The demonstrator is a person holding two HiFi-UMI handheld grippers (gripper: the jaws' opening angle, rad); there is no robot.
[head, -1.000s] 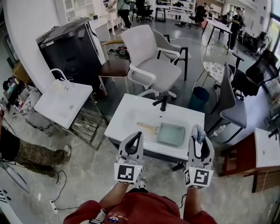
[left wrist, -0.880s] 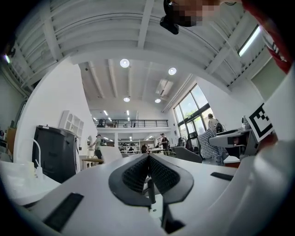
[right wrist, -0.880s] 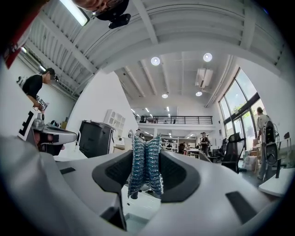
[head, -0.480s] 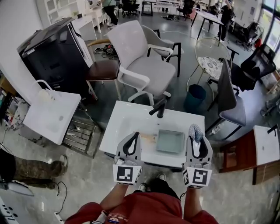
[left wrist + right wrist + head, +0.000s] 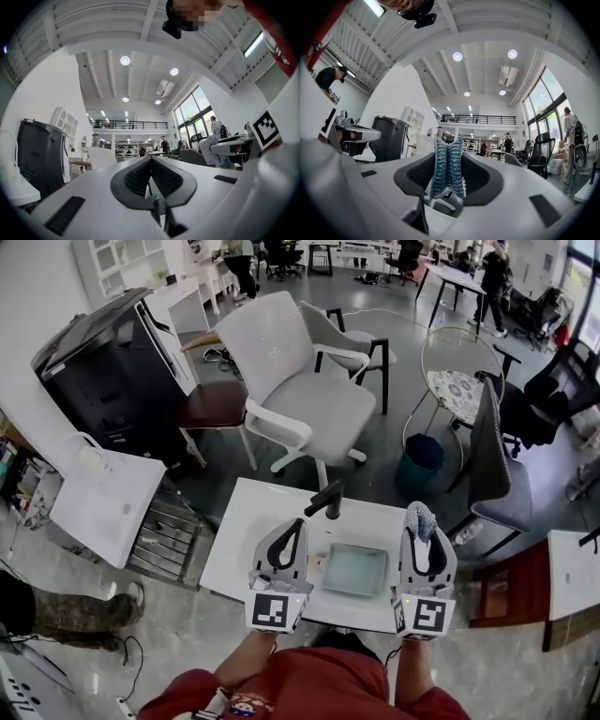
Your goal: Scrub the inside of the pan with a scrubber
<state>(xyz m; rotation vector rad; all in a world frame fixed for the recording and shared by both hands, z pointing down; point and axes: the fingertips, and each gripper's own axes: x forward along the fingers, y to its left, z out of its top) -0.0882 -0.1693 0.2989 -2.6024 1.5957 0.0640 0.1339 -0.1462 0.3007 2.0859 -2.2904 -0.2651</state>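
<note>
Head view: the square grey metal pan (image 5: pixel 356 570) sits between the grippers. Right gripper (image 5: pixel 448 177) clamps a bluish wire-mesh scrubber (image 5: pixel 448 157), best pressed flat inside; left gripper (image 5: pixel 151 172) is closed, holding nothing.

Bright, even light from ceiling lamps (image 5: pixel 457 56); strong fisheye bending at edges.

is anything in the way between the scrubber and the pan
Nothing visible. The scrubber, clamped in the right tool, sits right of the pan, whose inside lies bare. The faucet stands behind the pan; the shut left tool is off its left side.
</note>
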